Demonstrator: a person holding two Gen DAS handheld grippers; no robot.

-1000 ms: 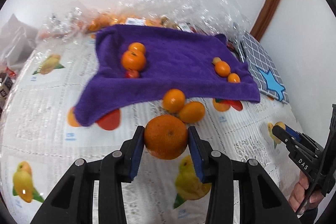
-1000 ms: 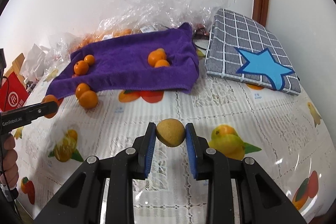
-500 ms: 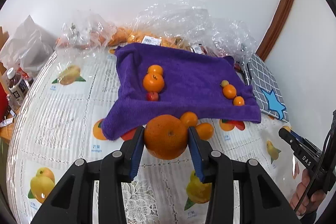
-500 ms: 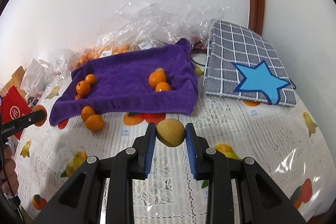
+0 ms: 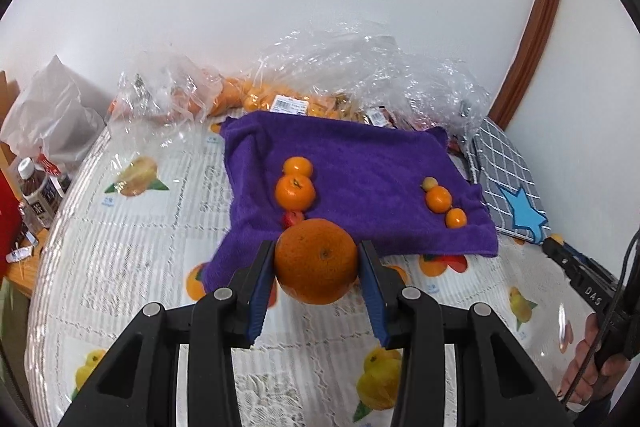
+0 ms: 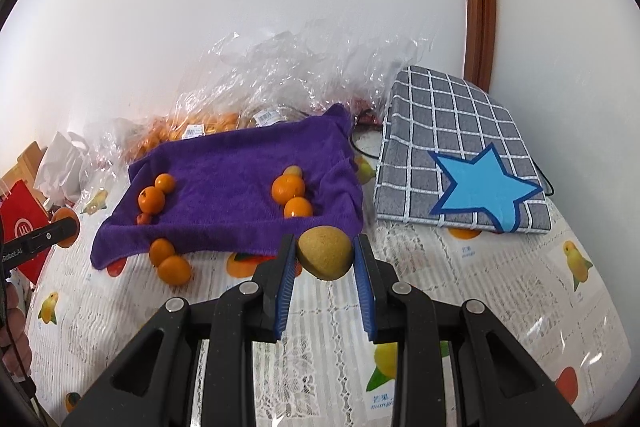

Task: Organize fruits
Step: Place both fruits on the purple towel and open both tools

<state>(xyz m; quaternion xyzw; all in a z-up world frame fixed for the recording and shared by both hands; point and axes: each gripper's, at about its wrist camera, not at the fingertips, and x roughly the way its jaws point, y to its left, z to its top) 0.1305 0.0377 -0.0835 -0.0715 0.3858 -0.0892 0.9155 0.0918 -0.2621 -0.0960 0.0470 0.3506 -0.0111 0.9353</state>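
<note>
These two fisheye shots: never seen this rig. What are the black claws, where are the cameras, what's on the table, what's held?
No robot here: a person holds a two-finger gripper in each hand, with a camera on each looking along its fingers. One picture is from the left gripper, shut on a big orange. The other is from the right gripper, shut on a small brownish fruit. On the table lies a purple towel with two groups of small oranges, two loose oranges before it, plastic bags behind and a checked cushion beside it.
</note>
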